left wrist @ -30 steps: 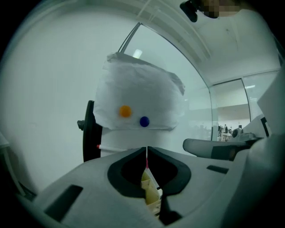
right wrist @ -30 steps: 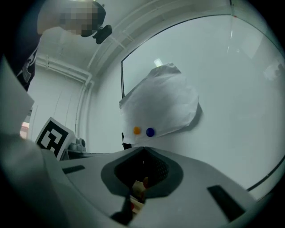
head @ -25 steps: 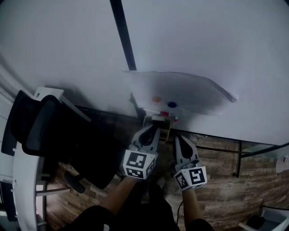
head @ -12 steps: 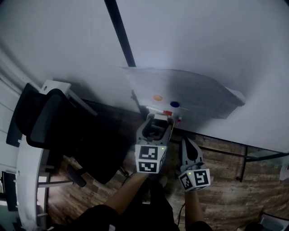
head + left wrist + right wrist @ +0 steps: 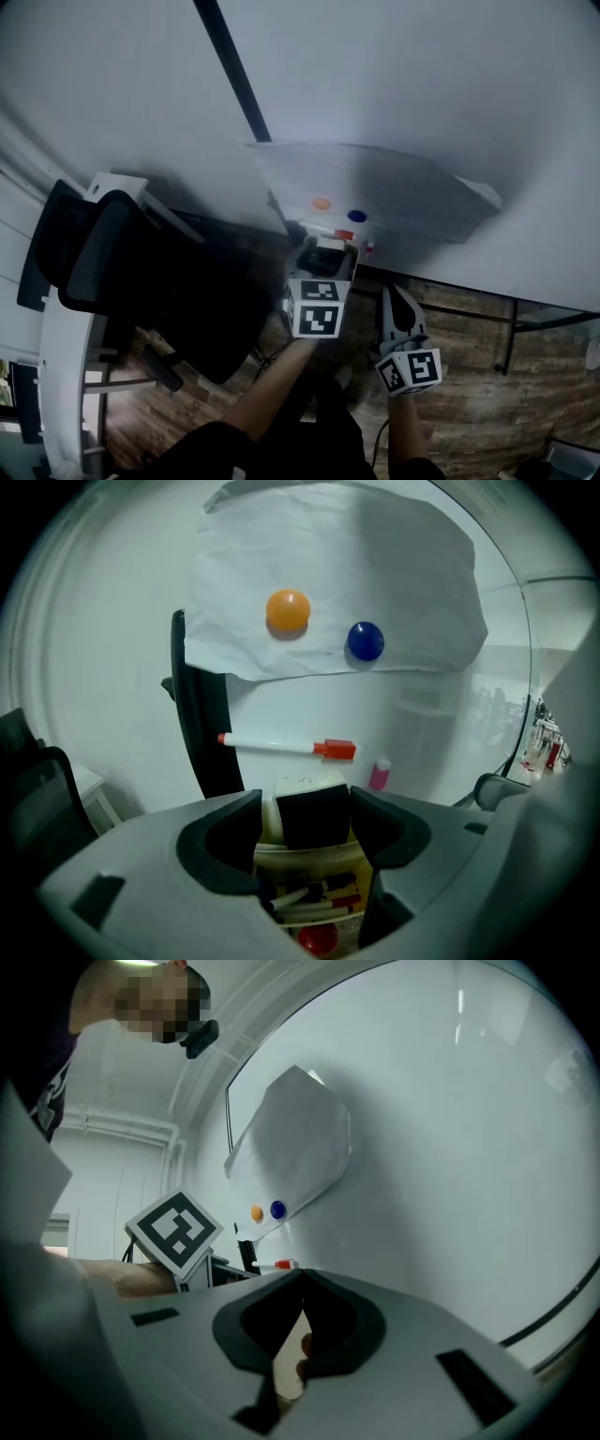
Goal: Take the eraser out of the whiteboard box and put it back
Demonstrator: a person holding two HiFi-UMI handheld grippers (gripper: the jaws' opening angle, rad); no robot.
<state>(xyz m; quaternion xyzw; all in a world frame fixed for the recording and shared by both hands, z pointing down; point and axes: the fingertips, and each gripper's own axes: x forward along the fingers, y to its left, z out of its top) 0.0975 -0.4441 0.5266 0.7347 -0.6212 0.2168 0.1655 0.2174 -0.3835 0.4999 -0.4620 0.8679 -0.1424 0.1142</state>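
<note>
I am opening my left gripper [image 5: 307, 803] off the eraser [image 5: 314, 816], which is now standing loose between its jaws atop the box [image 5: 309, 848], apparently returned, while my right gripper [image 5: 300, 1283] is waiting beside the box, closed and empty.

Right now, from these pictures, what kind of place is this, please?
Probably an office or meeting room: a large whiteboard with a magnet-pinned paper sheet, a black office chair, and a box of markers by the board.
</note>
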